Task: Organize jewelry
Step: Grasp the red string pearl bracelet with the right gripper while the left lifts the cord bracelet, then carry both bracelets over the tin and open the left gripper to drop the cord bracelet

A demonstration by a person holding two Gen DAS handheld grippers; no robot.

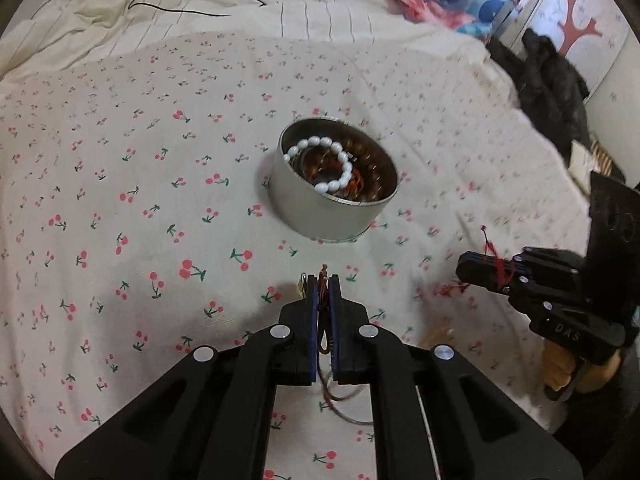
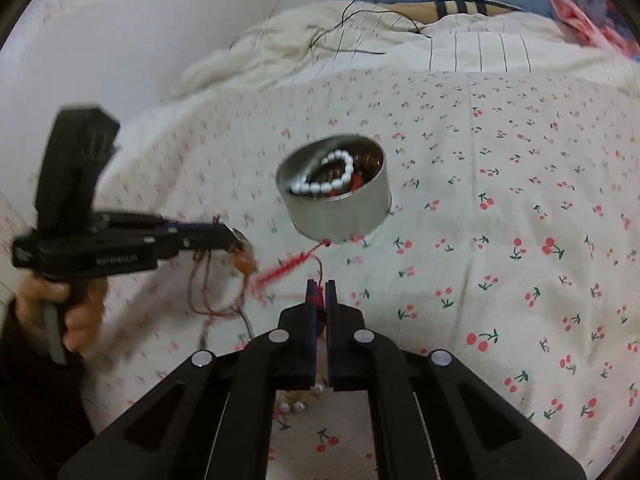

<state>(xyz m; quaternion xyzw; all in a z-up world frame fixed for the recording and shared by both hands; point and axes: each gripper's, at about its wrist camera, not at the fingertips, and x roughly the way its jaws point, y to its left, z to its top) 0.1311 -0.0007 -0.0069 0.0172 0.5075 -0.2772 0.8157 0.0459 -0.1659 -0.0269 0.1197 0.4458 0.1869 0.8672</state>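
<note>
Both grippers hover above the cherry-print bedspread (image 1: 120, 152) with jewelry pinched between them: the left gripper (image 1: 323, 280) has its jaws nearly closed on a brown corded necklace (image 1: 325, 344), whose loop and amber pendant dangle below it in the right wrist view, while the right gripper (image 2: 321, 286) is clamped narrow on a red braided cord (image 2: 288, 266) that trails off to the left. The round metal tin (image 1: 320, 216) sits ahead of both, well apart from either, already holding a white bead bracelet (image 1: 320, 164) and some darker pieces. To do this well, I would bring one piece at a time over the tin's opening (the two cords hang near each other and could tangle), lower it until the slack pools inside, then release.
</note>
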